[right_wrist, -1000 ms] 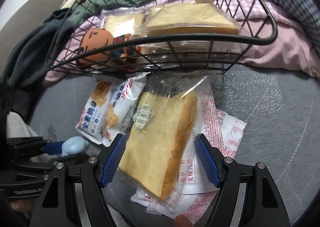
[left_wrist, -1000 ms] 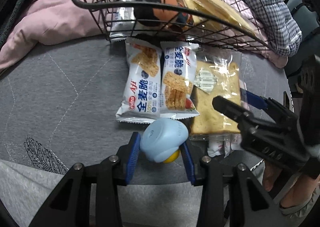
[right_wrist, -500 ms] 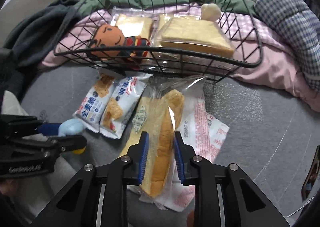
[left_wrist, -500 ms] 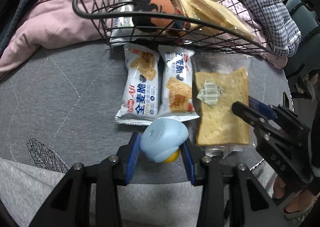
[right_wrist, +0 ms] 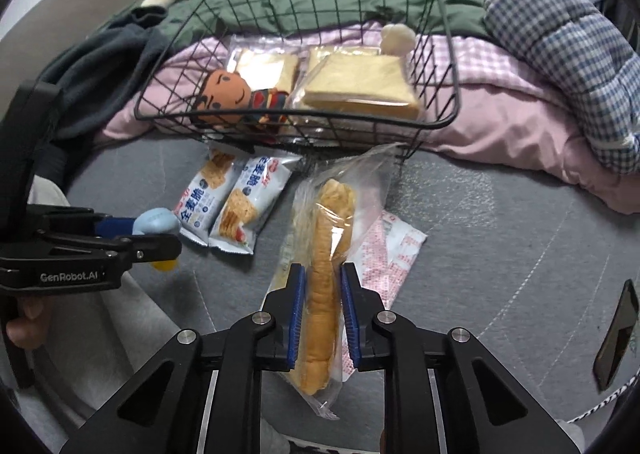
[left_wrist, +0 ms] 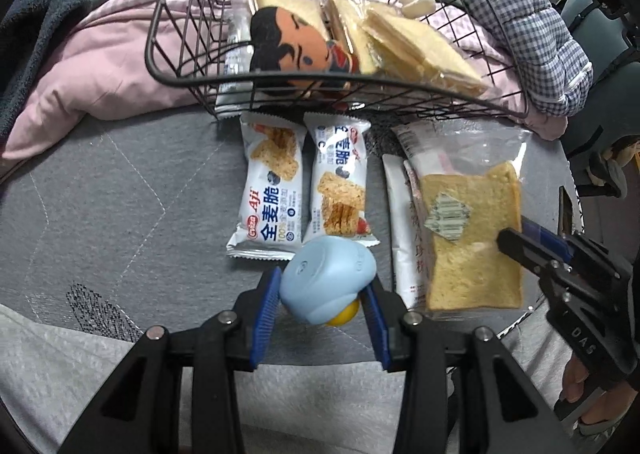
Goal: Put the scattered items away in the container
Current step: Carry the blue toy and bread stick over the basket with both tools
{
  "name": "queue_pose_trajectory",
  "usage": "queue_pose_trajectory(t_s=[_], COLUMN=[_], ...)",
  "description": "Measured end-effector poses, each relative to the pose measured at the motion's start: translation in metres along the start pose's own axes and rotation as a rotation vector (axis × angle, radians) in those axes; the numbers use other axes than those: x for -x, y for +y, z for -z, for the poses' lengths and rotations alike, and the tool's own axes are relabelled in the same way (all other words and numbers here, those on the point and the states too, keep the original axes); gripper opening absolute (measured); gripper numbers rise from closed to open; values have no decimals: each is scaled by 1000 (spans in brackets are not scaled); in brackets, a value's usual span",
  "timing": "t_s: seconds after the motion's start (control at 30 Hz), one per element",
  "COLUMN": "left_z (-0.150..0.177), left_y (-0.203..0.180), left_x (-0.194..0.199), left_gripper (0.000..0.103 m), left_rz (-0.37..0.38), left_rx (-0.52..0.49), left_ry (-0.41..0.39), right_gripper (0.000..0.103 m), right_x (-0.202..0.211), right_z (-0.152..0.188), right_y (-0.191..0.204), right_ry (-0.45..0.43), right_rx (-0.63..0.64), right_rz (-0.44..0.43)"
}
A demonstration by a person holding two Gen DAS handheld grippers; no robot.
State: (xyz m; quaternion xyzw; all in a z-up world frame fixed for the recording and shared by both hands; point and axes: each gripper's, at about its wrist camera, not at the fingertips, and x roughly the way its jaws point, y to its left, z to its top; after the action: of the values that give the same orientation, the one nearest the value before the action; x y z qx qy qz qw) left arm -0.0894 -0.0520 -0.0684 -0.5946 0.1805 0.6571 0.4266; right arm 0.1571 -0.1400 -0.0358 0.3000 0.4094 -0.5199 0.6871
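At bottom centre of each view, left gripper (left_wrist: 320,302) w/ jaws pinching blue toy (left_wrist: 326,284), right gripper (right_wrist: 320,316) clamping bagged bread slice (right_wrist: 326,254) edge-on, wire basket (right_wrist: 304,126) above, upper frame.

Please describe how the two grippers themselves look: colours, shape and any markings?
Both grippers, the left gripper and the right gripper, are matte black with silver screws, angular linkage arms and ribbed blue pads. White lettering reads "GenRobot.AI" on the left one's side. No cables visible.
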Motion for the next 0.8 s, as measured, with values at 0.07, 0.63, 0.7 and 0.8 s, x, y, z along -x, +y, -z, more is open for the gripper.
queue_pose_trajectory(t_s=[0.07, 0.63, 0.7, 0.8], left_z=[-1, -58, -68, -78], left_y=[-2, -32, -34, -36], left_x=[4, 83, 90, 97], left_gripper=[45, 45, 45, 45], left_rz=[0, 30, 31, 35], left_rx=[-6, -90, -94, -101], left_ry=[-3, -131, -141, -154], right_gripper=[19, 18, 18, 18], right_x=[8, 87, 93, 100], right_z=[0, -41, -54, -69], right_y=[-5, -2, 3, 10], right_ry=[-8, -143, -162, -183], right_rx=[-3, 4, 12, 25], right_rz=[4, -14, -14, -24])
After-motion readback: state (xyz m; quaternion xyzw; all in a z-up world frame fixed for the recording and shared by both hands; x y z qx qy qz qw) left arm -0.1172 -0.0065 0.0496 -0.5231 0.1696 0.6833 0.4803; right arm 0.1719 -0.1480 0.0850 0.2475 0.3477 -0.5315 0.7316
